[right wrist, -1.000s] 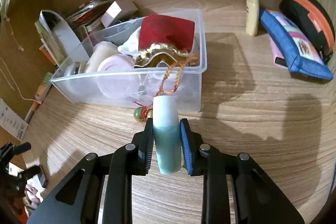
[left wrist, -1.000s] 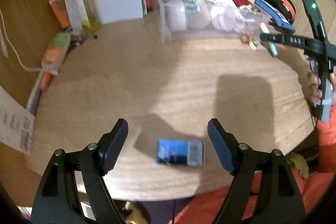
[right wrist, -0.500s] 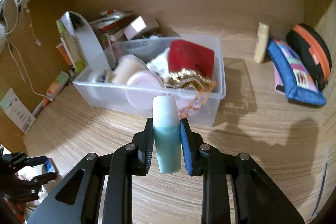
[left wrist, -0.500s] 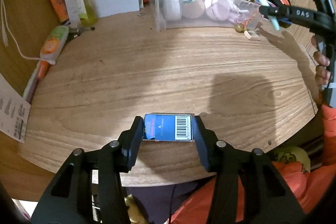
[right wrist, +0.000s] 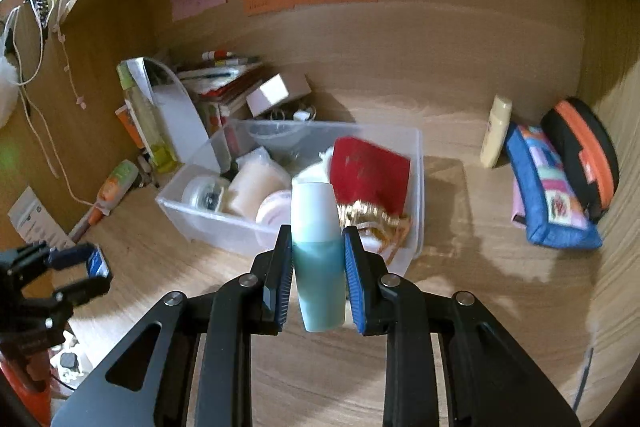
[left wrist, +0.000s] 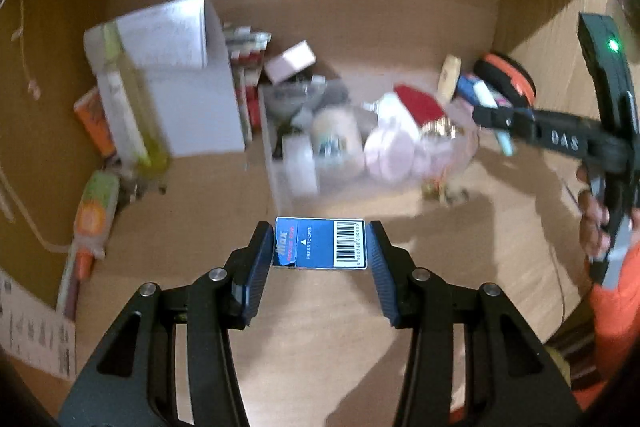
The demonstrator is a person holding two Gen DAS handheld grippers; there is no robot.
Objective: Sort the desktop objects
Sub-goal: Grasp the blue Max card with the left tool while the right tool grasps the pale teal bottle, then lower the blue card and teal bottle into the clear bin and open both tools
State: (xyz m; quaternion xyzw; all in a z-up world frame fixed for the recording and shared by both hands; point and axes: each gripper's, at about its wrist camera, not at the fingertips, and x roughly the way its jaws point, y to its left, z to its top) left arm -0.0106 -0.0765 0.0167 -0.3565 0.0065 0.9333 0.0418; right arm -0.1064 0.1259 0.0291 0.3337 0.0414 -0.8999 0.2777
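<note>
Transport looked like the step in hand: the left gripper [left wrist: 320, 247] clamped a small blue box [left wrist: 320, 243] by its short ends, lifted off the tabletop [left wrist: 352, 323], while the right gripper [right wrist: 318, 259] squeezed a teal bottle with a white cap [right wrist: 318, 251] just near of the clear bin [right wrist: 416, 195]. Next, each load probably needed carrying over the bin's rim, already crowded with a red pouch [right wrist: 372, 175], before the jaws opened.

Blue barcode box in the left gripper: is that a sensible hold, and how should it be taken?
Yes, likely. The left gripper clamps the small blue box across its two short ends, coming from the near long edge. The box is flat and rectangular, so the parallel ends give the pads square seating.
</note>
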